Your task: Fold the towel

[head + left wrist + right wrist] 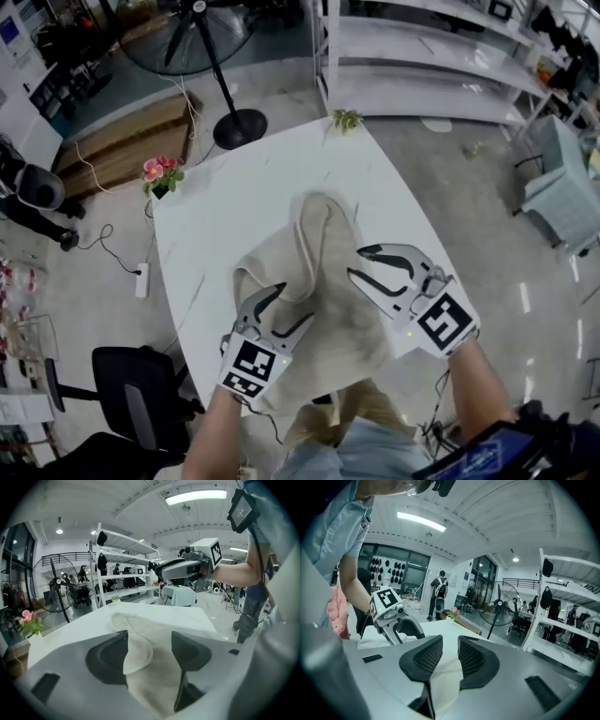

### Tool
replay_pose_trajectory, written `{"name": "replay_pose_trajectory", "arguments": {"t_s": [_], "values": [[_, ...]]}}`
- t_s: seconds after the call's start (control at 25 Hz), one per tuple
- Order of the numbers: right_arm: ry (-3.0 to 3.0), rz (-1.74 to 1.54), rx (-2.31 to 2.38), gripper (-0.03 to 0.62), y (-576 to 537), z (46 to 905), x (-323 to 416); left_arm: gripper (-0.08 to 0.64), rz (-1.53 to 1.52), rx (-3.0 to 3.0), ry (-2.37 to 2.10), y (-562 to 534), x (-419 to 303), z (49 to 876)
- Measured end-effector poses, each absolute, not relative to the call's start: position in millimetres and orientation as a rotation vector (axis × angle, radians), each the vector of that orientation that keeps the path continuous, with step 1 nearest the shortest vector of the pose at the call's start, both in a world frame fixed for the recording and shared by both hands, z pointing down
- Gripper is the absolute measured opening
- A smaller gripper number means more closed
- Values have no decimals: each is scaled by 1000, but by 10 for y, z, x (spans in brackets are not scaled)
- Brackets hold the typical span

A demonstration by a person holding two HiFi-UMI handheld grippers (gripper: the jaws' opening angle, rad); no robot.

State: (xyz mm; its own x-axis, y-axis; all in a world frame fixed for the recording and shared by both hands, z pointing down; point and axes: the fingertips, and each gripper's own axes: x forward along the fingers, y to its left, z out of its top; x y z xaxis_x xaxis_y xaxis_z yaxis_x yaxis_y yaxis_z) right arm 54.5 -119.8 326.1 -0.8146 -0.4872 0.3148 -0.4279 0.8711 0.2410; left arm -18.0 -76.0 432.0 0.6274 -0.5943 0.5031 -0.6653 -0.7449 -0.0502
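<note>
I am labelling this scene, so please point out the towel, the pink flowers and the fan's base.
towel (323, 323): head view, middle of the cloth.
pink flowers (161, 170): head view, on the blossoms.
fan's base (239, 128): head view, on the round black foot.

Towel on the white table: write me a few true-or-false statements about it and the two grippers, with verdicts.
1. The towel is neatly folded into a flat rectangle. False: it lies crumpled, with a raised fold running along it.
2. The left gripper has its jaws wide apart over the towel. True.
3. The two grippers touch each other. False: the right gripper is apart from the left one, at the towel's other side.
4. Pink flowers stand at a far corner of the table. True.
</note>
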Motion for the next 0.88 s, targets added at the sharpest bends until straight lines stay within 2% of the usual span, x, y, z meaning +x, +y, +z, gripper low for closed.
{"name": "replay_pose_trajectory", "arguments": {"t_s": [0.32, 0.36, 0.48, 0.52, 0.88], "values": [[-2663, -91, 594, 114, -1657, 3834, 462, 233, 818, 2595, -992, -1034, -149, 4916], [-2661, -77, 590, 114, -1682, 3875, 462, 201, 826, 2579, -1002, -1051, -166, 4956], [-2660, -46, 581, 114, -1747, 3952, 456, 42, 822, 2542, -1074, -1138, -261, 4963], [-2659, -38, 579, 114, -1768, 3964, 453, 29, 810, 2531, -1095, -1174, -301, 4936], [-2642, -50, 583, 114, -2164, 3911, 435, 29, 671, 2458, -1258, -1725, -810, 4515]]}}
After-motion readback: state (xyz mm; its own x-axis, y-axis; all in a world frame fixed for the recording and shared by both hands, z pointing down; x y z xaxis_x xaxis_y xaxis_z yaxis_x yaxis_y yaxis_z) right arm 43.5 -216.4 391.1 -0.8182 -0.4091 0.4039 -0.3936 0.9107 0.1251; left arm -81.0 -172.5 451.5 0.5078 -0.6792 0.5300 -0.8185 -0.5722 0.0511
